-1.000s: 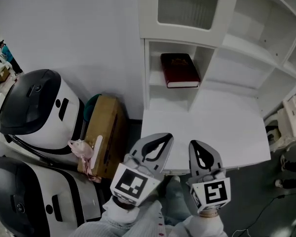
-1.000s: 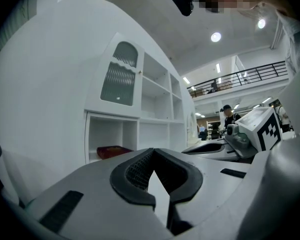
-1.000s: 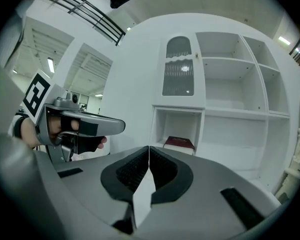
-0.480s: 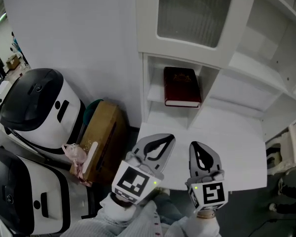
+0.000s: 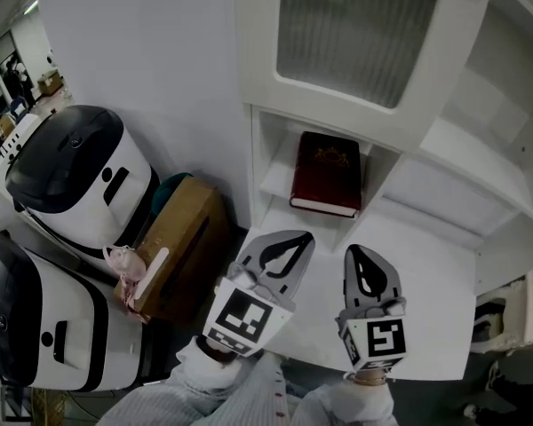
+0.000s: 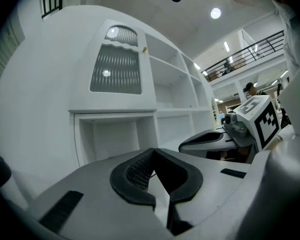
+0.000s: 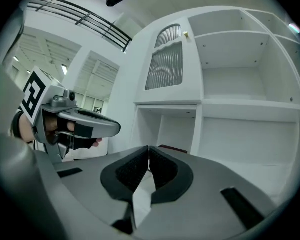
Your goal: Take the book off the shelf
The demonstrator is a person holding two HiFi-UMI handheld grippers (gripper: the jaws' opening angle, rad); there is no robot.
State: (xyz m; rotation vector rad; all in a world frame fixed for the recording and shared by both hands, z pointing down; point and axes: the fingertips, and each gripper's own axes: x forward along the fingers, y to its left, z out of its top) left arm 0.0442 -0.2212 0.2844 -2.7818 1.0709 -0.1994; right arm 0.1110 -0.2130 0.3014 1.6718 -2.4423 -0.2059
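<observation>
Head view: book (image 5: 327,174) lies flat in the shelf's (image 5: 277,174) lower-left cubby, under the glass door (image 5: 355,34). Left gripper (image 5: 295,238) and right gripper (image 5: 359,252) sit side by side over the white tabletop (image 5: 435,273), both pointing at the cubby, clear of the book.
Left gripper view: jaws together, nothing between.
Right gripper view: jaws together, empty. The book's dark edge shows in the cubby beyond the tips.

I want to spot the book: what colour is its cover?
Dark red, clearest in the head view: the book lies flat in the shelf compartment.
</observation>
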